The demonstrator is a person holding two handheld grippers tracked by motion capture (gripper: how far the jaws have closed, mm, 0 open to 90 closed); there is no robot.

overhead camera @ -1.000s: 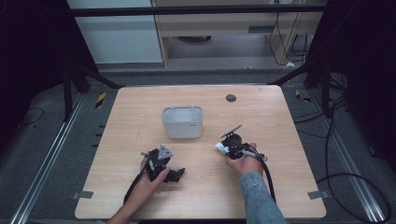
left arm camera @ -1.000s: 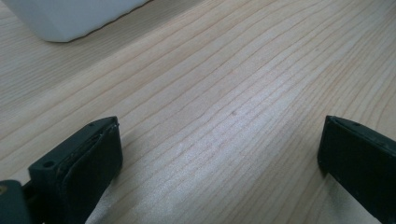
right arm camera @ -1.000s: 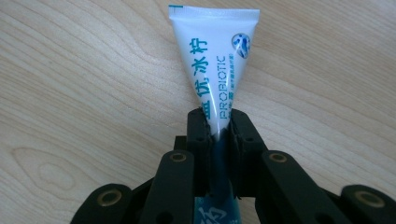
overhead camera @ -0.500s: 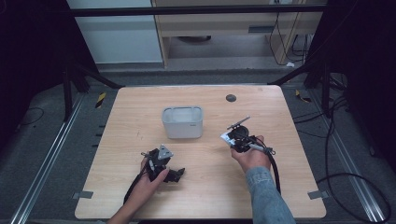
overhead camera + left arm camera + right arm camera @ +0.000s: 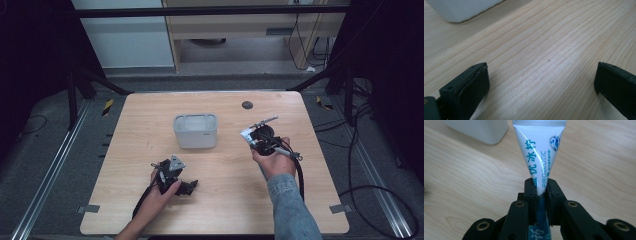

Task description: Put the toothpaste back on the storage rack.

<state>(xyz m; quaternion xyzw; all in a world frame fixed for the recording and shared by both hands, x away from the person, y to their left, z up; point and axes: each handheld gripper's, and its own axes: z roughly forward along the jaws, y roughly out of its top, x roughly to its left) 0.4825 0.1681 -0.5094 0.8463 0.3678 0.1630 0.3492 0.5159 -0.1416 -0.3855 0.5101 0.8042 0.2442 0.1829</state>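
A white toothpaste tube (image 5: 539,152) with teal lettering stands between the jaws of my right gripper (image 5: 541,187), which is shut on it near its lower part. In the high view the right gripper (image 5: 256,135) is held up right of the grey-white rectangular box (image 5: 195,131), with the tube (image 5: 248,134) at its tip. My left gripper (image 5: 186,186) rests on the table in front of the box, held by the left hand. Its jaws stand wide apart with bare wood between them, and the left gripper (image 5: 541,80) is open. A corner of the box (image 5: 461,10) lies beyond it.
A small dark round disc (image 5: 247,105) lies near the table's far edge. The light wooden table (image 5: 150,115) ends at a dark floor with metal rails and cables. A black cable (image 5: 301,175) trails from the right gripper along the sleeve.
The right hand has lifted and moved away from the person, toward the right side of the box, carrying the tube. The left hand and its gripper have stayed put.
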